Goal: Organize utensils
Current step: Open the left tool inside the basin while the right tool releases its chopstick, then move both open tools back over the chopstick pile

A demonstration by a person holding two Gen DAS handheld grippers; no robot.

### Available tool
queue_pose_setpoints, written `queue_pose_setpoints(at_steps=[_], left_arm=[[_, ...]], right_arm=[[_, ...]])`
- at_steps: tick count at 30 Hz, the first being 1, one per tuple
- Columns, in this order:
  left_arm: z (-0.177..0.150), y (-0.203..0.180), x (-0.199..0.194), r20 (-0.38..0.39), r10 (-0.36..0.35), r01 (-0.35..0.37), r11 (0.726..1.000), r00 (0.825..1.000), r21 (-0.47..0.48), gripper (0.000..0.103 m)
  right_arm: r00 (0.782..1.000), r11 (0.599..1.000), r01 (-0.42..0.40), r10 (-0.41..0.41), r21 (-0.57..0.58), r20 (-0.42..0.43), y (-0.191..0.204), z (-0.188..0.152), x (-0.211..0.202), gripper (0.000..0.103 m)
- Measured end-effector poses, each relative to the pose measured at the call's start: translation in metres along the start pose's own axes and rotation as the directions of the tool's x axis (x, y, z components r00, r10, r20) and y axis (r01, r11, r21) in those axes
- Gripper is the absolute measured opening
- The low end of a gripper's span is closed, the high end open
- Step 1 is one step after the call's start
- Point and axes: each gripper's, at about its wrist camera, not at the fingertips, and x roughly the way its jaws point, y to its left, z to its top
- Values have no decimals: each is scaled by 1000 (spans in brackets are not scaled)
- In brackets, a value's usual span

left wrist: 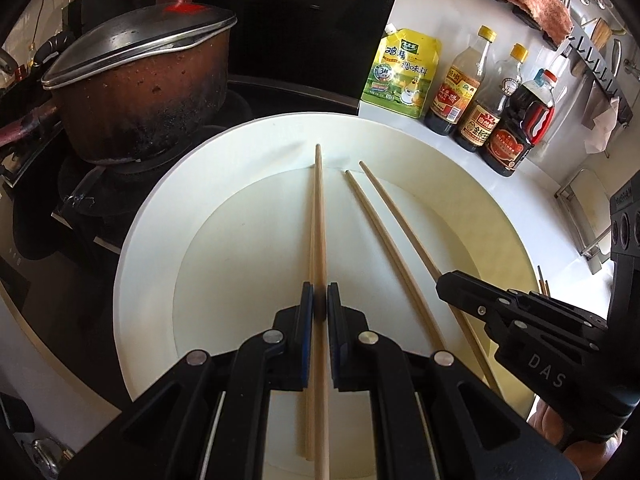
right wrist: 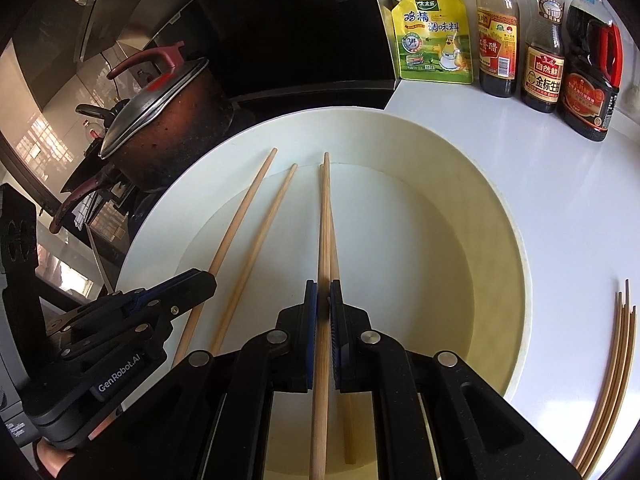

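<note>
Left tongs [left wrist: 320,300]: clenched on one pair of chopsticks [left wrist: 319,216], two sticks lying together, tips pointing away toward the far rim of the plate [left wrist: 144,216].
Right tongs [right wrist: 323,300]: clenched on a second pair of chopsticks [right wrist: 326,216], two sticks, crossing slightly near the grip, held over the same plate.
Plate: one, large, white, round, on the white counter [right wrist: 572,208], just beside the stove.
Each held pair visible from the opposite camera as two sticks spread apart at the tips, side by side over the plate.
Loose chopsticks [right wrist: 616,380]: one bundle on the counter to the right of the plate, apart from it; about four or five sticks, exact count unclear.
Pot [left wrist: 136,92]: one, brown, scorched, with a metal lid, on the stove burner to the left.
Seasoning pouch [right wrist: 434,36]: one, yellow, standing against the wall.
Bottles [right wrist: 542,64]: three, dark sauces, in a row right of the pouch.
Scouring pad [left wrist: 528,0]: one, pinkish, on a wall rack above the bottles.
</note>
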Motion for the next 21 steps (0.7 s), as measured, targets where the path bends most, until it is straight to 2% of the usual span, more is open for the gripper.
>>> queue_pose_setpoints(at_steps=[2,5,7,10,21], left_arm=[[0,2,-2,7,8,-8,1000,1000,-5,11],[0,5,-4,15,16,-16,1000,1000,-11,25],[0,6,-7,24,20,-19,1000,1000,-15,38],[-1,6,-12,37,19,-19,1000,999,-16,51],[-6,-3,-27,51,28,-28,1000,998,-1,57]], right_arm=[[1000,1000,4,-4,2,6,-1,0,-2,7],[1000,1000,9,-9,2,20,-2,0,-7,7],[1000,1000,8,-8,3,28,-2,0,-10,7],[999,1000,8,-8,4,34,-3,-2,-14,7],[999,1000,-6,5,18,49,-7,-12,-27,7]])
